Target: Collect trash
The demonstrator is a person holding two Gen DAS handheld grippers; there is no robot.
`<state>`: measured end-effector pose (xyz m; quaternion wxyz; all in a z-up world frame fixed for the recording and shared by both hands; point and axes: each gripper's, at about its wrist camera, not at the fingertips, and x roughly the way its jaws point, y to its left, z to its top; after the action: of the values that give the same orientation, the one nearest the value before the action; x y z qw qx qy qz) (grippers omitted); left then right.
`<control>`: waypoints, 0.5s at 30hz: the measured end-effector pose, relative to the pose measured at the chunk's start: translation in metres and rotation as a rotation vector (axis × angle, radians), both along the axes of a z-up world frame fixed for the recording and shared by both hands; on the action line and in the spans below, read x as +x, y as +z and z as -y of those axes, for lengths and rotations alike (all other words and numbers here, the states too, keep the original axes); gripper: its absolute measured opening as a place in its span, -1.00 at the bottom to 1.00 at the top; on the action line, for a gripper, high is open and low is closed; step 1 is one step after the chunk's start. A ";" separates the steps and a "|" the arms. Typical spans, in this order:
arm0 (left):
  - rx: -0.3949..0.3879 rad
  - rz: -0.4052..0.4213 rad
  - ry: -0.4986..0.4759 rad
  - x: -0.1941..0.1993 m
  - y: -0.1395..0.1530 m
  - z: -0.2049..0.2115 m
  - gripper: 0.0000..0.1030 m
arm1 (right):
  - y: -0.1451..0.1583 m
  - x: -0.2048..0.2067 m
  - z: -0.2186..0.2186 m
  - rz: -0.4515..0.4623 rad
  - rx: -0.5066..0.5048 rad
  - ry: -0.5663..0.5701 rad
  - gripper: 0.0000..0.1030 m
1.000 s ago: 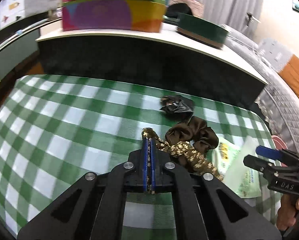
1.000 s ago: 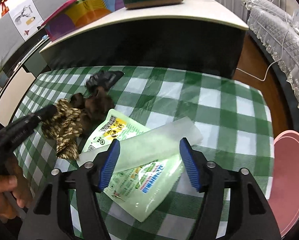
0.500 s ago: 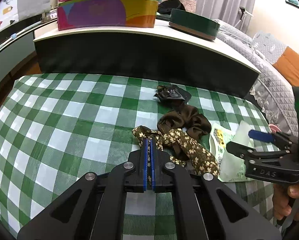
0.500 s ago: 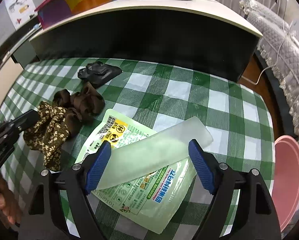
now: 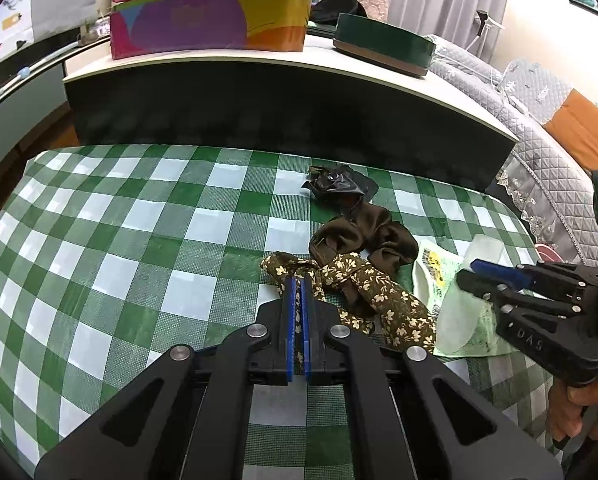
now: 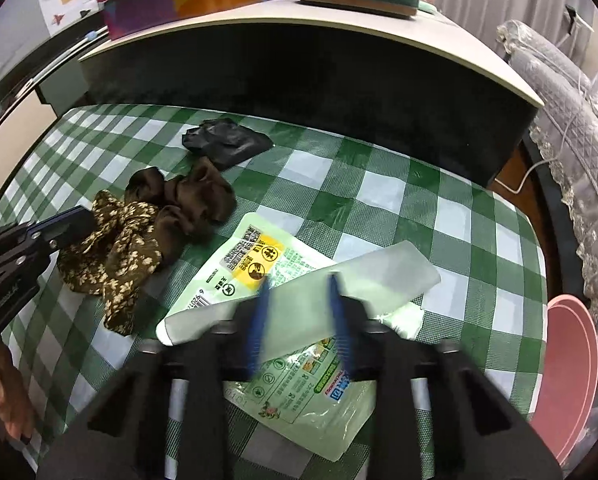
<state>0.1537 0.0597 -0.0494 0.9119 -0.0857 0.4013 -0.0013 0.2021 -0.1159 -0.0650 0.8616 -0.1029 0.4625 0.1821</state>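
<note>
My left gripper (image 5: 297,284) is shut on a brown floral scrunchie (image 5: 363,286), which also shows in the right wrist view (image 6: 115,240). A dark brown scrunchie (image 5: 363,236) lies beside it, and a crumpled black bag (image 5: 337,186) lies farther back. My right gripper (image 6: 297,300) is closing, blurred, around a frosted plastic strip (image 6: 363,284) that lies across a green printed pouch (image 6: 299,380). The jaws stand on either side of the strip with a gap still showing.
All lies on a green checked tablecloth (image 5: 139,240). A dark cabinet with a white top (image 5: 259,64) stands behind, with a colourful box (image 5: 207,24) and a green round tin (image 5: 383,46). A pink bin (image 6: 567,380) stands at the right. A quilted sofa (image 5: 539,120) is beyond.
My right gripper's jaws have narrowed a lot around the frosted strip. My left gripper stays shut on the floral scrunchie and has drawn back slightly.
</note>
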 end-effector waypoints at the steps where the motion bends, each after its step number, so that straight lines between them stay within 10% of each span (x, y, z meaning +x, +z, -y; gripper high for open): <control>1: -0.001 0.002 0.003 0.000 0.001 0.000 -0.95 | 0.002 0.000 0.002 -0.001 0.022 0.000 -0.84; 15: 0.021 0.074 -0.005 -0.006 0.031 0.014 -0.95 | 0.068 -0.020 0.039 0.193 0.170 0.000 -0.88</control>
<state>0.1474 0.0460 -0.0187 0.9270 -0.0749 0.3675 -0.0028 0.1818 -0.1544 0.0032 0.9077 -0.0463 0.3603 0.2099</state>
